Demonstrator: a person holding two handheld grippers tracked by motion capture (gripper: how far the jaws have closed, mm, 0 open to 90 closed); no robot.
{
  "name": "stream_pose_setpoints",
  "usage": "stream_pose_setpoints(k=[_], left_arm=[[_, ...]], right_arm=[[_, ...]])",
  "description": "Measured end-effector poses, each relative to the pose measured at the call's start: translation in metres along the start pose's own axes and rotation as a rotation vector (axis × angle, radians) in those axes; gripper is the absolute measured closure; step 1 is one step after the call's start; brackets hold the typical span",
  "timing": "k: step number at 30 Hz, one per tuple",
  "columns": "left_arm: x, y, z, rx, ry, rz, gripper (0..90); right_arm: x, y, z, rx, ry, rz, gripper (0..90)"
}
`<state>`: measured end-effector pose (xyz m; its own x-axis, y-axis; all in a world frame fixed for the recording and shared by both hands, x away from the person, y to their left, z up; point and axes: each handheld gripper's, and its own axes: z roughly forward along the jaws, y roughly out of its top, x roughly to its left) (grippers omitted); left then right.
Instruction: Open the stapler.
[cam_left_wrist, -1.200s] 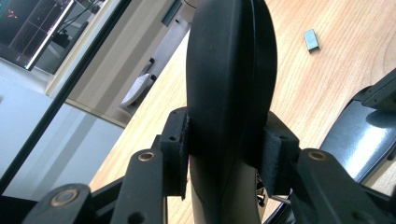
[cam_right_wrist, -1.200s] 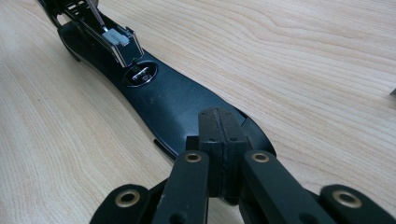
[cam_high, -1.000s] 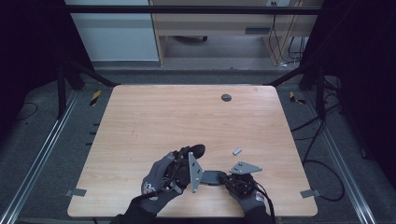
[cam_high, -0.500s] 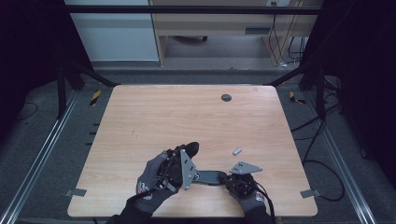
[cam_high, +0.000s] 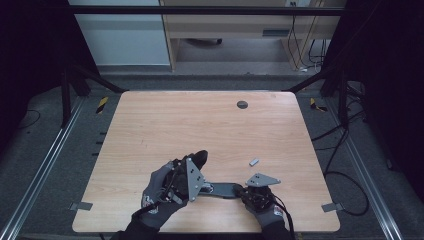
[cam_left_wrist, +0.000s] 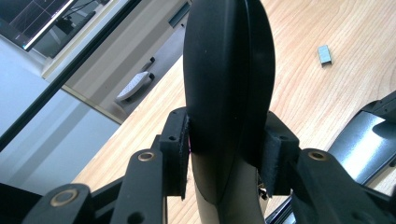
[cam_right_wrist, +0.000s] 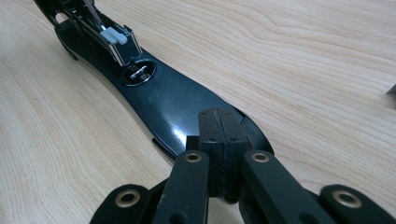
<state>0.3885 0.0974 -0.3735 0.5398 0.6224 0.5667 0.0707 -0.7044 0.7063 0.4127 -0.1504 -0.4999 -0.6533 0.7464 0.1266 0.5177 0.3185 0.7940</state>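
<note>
A light wooden table (cam_high: 165, 125) was seen from above, with two gloved hands coming in from its near edge. Between them lay a black stapler, opened out, near the front of the table and a little right of centre.

The stapler's flat black base (cam_high: 222, 190) rested on the wood. In the right gripper view, the base (cam_right_wrist: 173, 102) stretched away from the camera, with a small round metal plate set into it and the metal staple channel (cam_right_wrist: 114, 42) rising from it at the far end.

The right gripper (cam_high: 245, 191) sat at the near end of the base. Its two black jaws were closed flush against each other, pads touching, and their tips lay over the tip of the base; whether they pressed on it could not be told.

The left gripper (cam_high: 197, 162) held the stapler's rounded black top arm (cam_left_wrist: 229, 88), tilted up and away from the base. Its jaws were clamped on either side of that arm, pads pressed to the plastic.

A small grey block of staples (cam_high: 254, 161) lay loose on the wood, near the right gripper and apart from it. A dark round disc (cam_high: 242, 104) was near the table's far edge.
</note>
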Motion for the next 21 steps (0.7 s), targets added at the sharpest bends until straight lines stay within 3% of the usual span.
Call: stream_pose_setpoints(k=[21], left_arm=[[0.022,-0.013,-0.011,-0.023,-0.008,-0.102,58.4]], right_arm=[[0.000,0.000,0.000,0.001,-0.001,-0.008,90.0]])
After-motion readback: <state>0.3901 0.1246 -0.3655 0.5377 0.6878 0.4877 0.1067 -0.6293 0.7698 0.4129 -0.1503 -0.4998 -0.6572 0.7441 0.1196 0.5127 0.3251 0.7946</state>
